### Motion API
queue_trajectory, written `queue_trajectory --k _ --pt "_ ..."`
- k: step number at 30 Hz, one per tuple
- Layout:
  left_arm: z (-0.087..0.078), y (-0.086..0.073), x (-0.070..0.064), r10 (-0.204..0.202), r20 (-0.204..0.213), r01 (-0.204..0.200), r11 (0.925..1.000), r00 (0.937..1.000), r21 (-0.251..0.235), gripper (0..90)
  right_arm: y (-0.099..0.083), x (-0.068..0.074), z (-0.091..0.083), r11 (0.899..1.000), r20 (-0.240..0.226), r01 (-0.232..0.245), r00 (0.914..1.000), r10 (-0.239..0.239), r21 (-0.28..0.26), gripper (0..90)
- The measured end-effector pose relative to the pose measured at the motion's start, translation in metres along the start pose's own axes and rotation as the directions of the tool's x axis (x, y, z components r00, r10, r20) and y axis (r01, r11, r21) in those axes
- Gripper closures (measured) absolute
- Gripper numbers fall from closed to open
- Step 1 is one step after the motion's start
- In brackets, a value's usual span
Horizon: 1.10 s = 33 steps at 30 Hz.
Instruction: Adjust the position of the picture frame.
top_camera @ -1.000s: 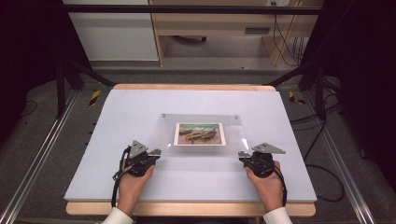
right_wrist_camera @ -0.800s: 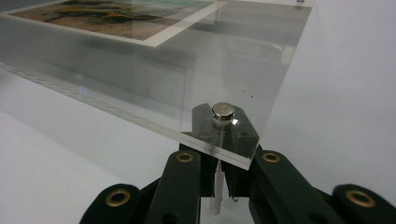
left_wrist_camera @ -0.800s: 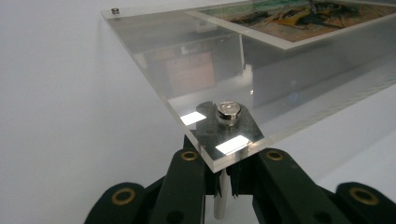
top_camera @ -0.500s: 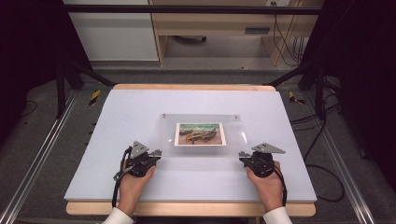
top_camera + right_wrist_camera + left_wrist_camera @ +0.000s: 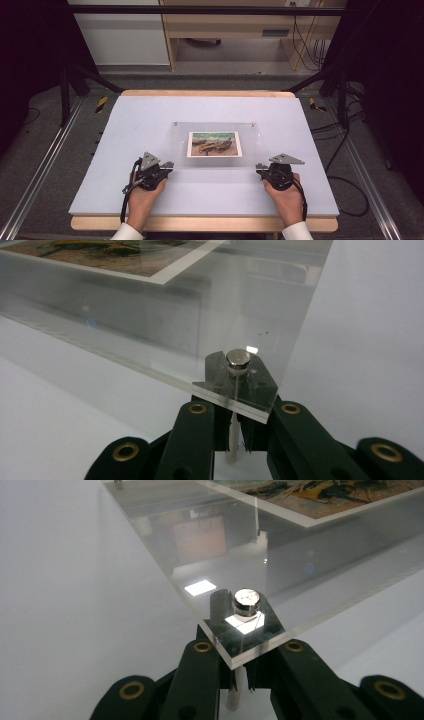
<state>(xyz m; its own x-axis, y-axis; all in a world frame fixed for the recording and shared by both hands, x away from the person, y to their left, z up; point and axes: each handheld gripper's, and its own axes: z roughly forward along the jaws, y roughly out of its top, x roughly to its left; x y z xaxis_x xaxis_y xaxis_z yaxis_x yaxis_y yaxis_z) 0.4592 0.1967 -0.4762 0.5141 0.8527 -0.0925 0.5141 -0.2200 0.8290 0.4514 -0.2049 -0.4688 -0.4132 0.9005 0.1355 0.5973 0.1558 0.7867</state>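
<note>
Flat, acrylic frame [image 5: 215, 145] — long axis left-right

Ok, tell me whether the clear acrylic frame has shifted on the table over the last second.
No. In the high view the acrylic frame sits at the same spot against the table's wooden far edge, with the left gripper and right gripper at its near corners.

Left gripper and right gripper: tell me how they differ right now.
The left gripper sits at the clear frame's near-left corner, the right gripper at its near-right corner. The left gripper's grey plate looks compact, the right gripper's plate long and flat. Each has its jaws closed around a post under a silver cap.
</note>
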Motion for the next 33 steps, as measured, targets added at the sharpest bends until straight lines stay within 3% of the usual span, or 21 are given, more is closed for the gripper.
queue_trajectory --k 16,19,21,25,30,33 --pt "-0.001 0.000 0.002 0.004 0.012 -0.004 1.0000 0.9999 0.000 82.8 -0.002 -0.001 0.001 1.000 -0.016 -0.011 0.9998 0.011 0.006 82.5" --pt "-0.004 0.001 0.002 0.016 0.012 -0.016 0.9999 0.9998 0.003 70.5 -0.003 0.000 -0.001 1.000 -0.030 -0.017 0.9994 0.017 0.002 73.9" --pt "-0.008 0.000 0.000 0.035 0.014 -0.035 0.9993 0.9993 0.012 59.5 -0.004 0.001 -0.004 1.000 -0.051 -0.007 0.9987 0.007 -0.005 58.4" --pt "-0.013 -0.002 -0.002 0.055 0.041 -0.057 0.9978 0.9976 0.034 37.8 -0.006 0.004 -0.010 1.000 -0.040 0.016 0.9991 -0.016 0.007 37.4" --pt "-0.016 -0.003 -0.003 0.035 0.086 -0.040 0.9979 0.9956 0.051 18.2 -0.008 0.005 -0.018 1.000 -0.013 0.008 0.9999 -0.008 0.004 22.9" --pt "-0.024 0.001 -0.001 0.025 0.103 -0.027 0.9993 0.9944 0.025 11.2 -0.008 0.005 -0.026 1.000 -0.013 0.008 0.9999 -0.008 -0.020 17.4"
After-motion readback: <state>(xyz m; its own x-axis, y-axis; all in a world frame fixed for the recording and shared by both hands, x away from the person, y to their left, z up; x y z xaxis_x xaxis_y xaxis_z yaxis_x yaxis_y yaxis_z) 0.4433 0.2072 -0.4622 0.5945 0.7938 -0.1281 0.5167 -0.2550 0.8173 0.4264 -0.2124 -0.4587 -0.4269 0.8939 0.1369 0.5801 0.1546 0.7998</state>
